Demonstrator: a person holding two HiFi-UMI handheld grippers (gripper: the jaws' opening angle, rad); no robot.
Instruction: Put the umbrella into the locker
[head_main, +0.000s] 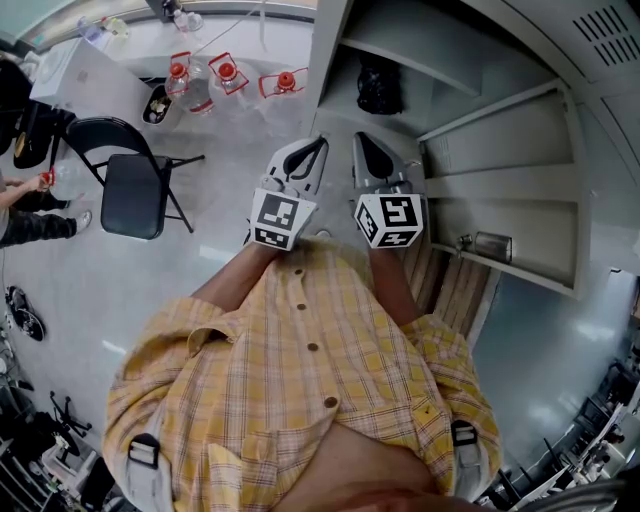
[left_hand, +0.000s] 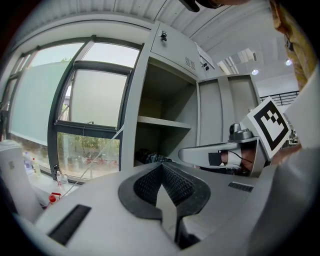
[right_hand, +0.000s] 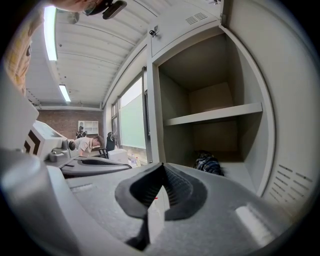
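Observation:
The dark folded umbrella (head_main: 379, 85) lies inside the open grey locker (head_main: 500, 130), at the back of the compartment under its shelf. It shows as a dark bundle in the left gripper view (left_hand: 150, 157) and in the right gripper view (right_hand: 207, 163). My left gripper (head_main: 318, 143) and right gripper (head_main: 362, 140) are side by side in front of the locker opening, apart from the umbrella. Both are shut with nothing between their pads, as each gripper's own view confirms (left_hand: 161, 165) (right_hand: 161, 166).
The locker door (head_main: 520, 215) stands open on the right. A black folding chair (head_main: 135, 185) stands on the floor to the left, with red-capped water jugs (head_main: 225, 75) behind it. A person (head_main: 25, 200) is at the far left. A shelf (right_hand: 215, 114) spans the compartment.

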